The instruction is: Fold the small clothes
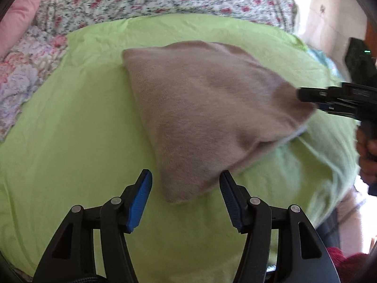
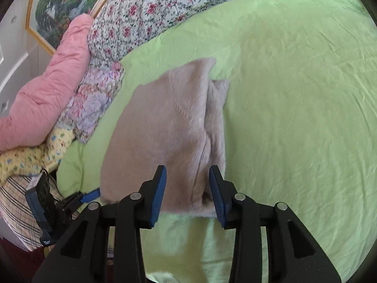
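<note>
A beige knitted garment (image 1: pixel 202 108) lies folded on the lime-green sheet (image 1: pixel 70 127). My left gripper (image 1: pixel 186 176) is open, its blue pads on either side of the garment's near corner, just above the sheet. My right gripper (image 2: pixel 187 172) is open with the garment's (image 2: pixel 169 127) near edge between its pads; the cloth there looks slightly lifted. The right gripper also shows at the right of the left wrist view (image 1: pixel 304 94), at the garment's right corner. The left gripper shows at the lower left of the right wrist view (image 2: pixel 89 197).
Floral bedding (image 2: pixel 146 11) and a pink pillow (image 2: pixel 47 89) lie at the head of the bed. A floral cloth (image 2: pixel 94 99), a yellow cloth (image 2: pixel 35 155) and a plaid cloth (image 2: pixel 16 202) sit at the bed's edge. A framed picture (image 2: pixel 61 7) hangs on the wall.
</note>
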The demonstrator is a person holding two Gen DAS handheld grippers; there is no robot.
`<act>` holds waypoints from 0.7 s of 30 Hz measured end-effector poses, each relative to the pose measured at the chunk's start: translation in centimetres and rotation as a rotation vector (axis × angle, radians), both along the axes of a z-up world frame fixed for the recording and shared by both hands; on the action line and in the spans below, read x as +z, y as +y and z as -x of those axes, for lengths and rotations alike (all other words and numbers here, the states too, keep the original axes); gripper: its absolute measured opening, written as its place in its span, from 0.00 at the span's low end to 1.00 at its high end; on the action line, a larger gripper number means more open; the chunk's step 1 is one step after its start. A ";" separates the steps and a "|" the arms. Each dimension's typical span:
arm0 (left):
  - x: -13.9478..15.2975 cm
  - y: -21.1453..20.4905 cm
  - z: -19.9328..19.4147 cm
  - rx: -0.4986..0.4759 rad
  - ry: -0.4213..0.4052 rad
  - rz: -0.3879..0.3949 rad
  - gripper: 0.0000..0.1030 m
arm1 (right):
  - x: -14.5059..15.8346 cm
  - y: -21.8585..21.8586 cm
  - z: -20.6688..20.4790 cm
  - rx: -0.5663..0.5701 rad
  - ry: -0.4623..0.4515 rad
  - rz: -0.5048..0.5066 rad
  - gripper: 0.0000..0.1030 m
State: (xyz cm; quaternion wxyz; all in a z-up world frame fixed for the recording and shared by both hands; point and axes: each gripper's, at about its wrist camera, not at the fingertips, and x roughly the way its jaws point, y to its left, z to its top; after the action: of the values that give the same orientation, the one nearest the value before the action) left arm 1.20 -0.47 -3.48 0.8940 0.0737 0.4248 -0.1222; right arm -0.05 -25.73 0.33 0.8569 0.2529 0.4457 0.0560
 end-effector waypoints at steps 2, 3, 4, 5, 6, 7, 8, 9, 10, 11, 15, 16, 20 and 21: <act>-0.3 0.1 -0.1 0.017 -0.012 -0.020 0.45 | -0.3 0.4 0.1 0.005 -0.009 -0.013 0.38; -0.6 0.3 -0.2 0.021 0.001 -0.002 0.29 | -0.4 0.6 0.2 0.010 -0.011 -0.009 0.38; -0.7 0.5 -0.2 0.022 0.013 0.017 0.21 | -0.7 0.8 0.1 0.021 -0.005 0.007 0.34; -0.7 0.7 0.0 0.044 0.014 0.026 0.19 | -1.0 1.2 -0.1 0.036 0.013 0.034 0.25; -0.5 0.9 0.2 0.054 0.008 0.036 0.16 | -1.2 1.4 -0.2 0.044 0.035 0.068 0.06; -0.2 1.1 0.4 0.062 0.001 0.044 0.15 | -1.0 1.5 -0.2 0.046 0.041 0.096 0.06; -0.2 1.3 0.4 0.068 0.000 0.046 0.14 | -0.3 1.3 0.1 0.046 0.019 0.102 0.06; -0.3 1.4 0.4 0.072 0.012 0.047 0.13 | 0.3 1.0 0.4 0.044 0.000 0.112 0.06; -0.6 1.5 0.4 0.072 0.025 0.046 0.11 | 0.7 0.7 0.5 0.042 0.001 0.142 0.06; -1.2 1.5 0.2 0.073 0.041 0.040 0.11 | 0.3 0.3 0.5 0.046 0.031 0.170 0.06; -1.8 1.2 0.4 0.068 0.029 0.020 0.11 | -3.4 -0.7 0.0 0.053 0.129 0.231 0.06; -1.7 1.3 0.4 0.069 0.035 0.026 0.11 | -3.6 -1.0 0.0 0.044 0.122 0.211 0.06; -1.7 2.2 0.2 0.066 0.065 0.066 0.11 | -3.0 -1.0 0.0 0.042 0.125 0.221 0.06; -1.7 2.3 0.2 0.062 0.074 0.073 0.11 | -3.0 -0.9 0.1 0.042 0.126 0.223 0.06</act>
State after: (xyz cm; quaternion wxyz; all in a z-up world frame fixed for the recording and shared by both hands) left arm 1.04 1.78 -5.14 0.8830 0.0233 0.4550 -0.1126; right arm -0.16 -26.66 -2.71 0.8487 0.1494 0.5072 0.0082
